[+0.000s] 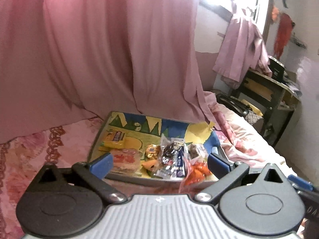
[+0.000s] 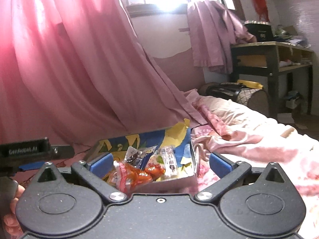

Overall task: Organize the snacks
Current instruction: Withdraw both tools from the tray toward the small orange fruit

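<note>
A smooth pink curtain (image 1: 95,55) hangs in long soft folds behind a bed covered in a glossy pink floral bedspread (image 2: 249,139). On the bedspread, close to the curtain's hem, sits a shallow rectangular grey tray (image 1: 127,179) lined with a bright yellow, blue and green cartoon print; in the left wrist view its long axis runs left to right and slightly away.

The snacks lie inside the tray, crowded toward its near edge. A flat yellow rectangular packet (image 1: 115,139) sits toward the tray's far left, lying roughly along the tray's length. Below it is a crinkly clear packet with red print (image 1: 124,160). A shiny orange-red plastic bag (image 1: 196,172) spills over the near right rim, and a clear wrapper with dark contents (image 1: 169,151) stands beside a small gold-foil sweet (image 1: 152,151).

The left gripper (image 1: 159,163), with blue pads on black arms, has its jaws wide apart, holding nothing. The right gripper (image 2: 160,164) is likewise spread wide and empty, its pads flanking the tray's right end in view.
</note>
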{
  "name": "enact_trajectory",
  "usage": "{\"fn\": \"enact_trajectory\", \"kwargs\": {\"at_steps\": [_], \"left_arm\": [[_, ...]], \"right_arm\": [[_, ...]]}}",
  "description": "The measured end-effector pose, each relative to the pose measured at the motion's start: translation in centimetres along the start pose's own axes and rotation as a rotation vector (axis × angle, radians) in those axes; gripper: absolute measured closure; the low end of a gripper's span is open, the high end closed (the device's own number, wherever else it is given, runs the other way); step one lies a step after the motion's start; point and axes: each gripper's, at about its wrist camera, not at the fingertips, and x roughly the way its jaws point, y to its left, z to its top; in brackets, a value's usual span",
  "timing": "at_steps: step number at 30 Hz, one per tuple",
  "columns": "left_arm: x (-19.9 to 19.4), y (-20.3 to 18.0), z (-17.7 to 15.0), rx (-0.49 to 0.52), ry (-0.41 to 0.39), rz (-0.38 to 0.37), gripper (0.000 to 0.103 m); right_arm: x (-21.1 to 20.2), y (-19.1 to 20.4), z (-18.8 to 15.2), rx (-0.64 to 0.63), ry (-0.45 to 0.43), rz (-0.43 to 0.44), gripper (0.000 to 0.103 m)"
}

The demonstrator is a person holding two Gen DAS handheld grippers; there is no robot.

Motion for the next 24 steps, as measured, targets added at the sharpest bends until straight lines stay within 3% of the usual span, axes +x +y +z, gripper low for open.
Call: {"fn": "enact_trajectory", "kwargs": {"at_steps": [10,19,24], "left_arm": [[-4.6,0.7,-4.4,0.071,0.012,0.002,0.000],[-6.8,1.9,-8.4,0.093,0.049,0.015,0.000],[-6.7,2.5,-10.1,0.084,0.166,0.076,0.000]], "right_arm": [[-6.1,1.0,-3.0,0.044,0.029,-0.010,0.001],[-7.9,1.1,-5.7,0.090,0.123,-0.064,0.001],[-7.7,1.1,-7.1,0.096,0.211,-0.120,0.001]]}}
